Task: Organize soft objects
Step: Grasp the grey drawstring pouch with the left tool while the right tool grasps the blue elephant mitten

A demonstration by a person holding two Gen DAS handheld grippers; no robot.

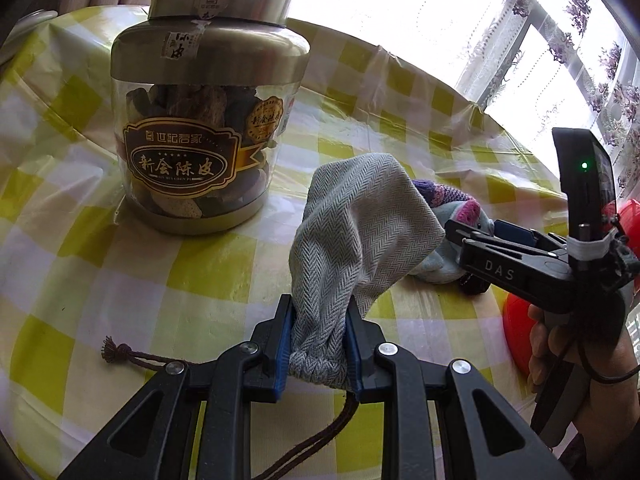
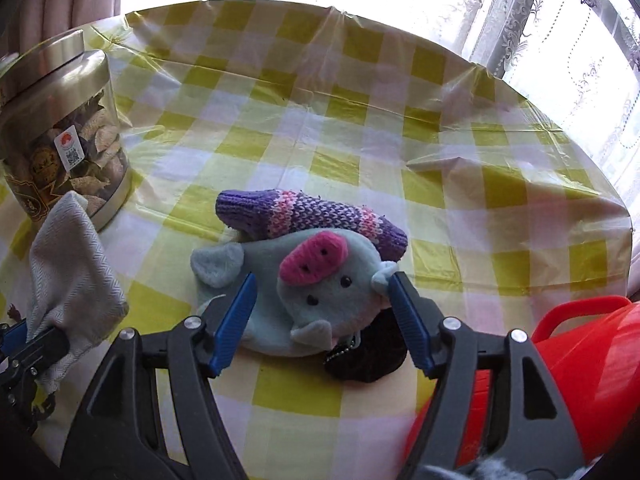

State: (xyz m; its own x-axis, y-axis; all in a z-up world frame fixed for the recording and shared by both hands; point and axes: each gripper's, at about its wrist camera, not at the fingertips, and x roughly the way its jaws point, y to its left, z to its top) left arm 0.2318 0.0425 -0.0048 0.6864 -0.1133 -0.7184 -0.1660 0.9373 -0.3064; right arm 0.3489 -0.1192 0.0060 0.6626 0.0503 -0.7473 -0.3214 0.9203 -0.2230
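Note:
My left gripper point(image 1: 318, 336) is shut on the mouth end of a grey herringbone drawstring pouch point(image 1: 360, 232), which stands up above the table; it also shows in the right wrist view point(image 2: 72, 268). Its brown cord point(image 1: 132, 356) trails on the cloth. My right gripper point(image 2: 324, 300) is open, its blue pads on either side of a pale blue plush pig pouch point(image 2: 320, 284) with a pink snout. A purple and pink knitted mitten point(image 2: 304, 216) lies against the pig's far side. A dark knitted item point(image 2: 368, 356) lies under the pig's near edge.
A large jar of dried peel point(image 1: 200, 120) with a metal lid stands at the back left on the yellow checked tablecloth point(image 2: 360, 128). A red plastic basket point(image 2: 580, 360) sits at the right table edge. Curtained windows are behind.

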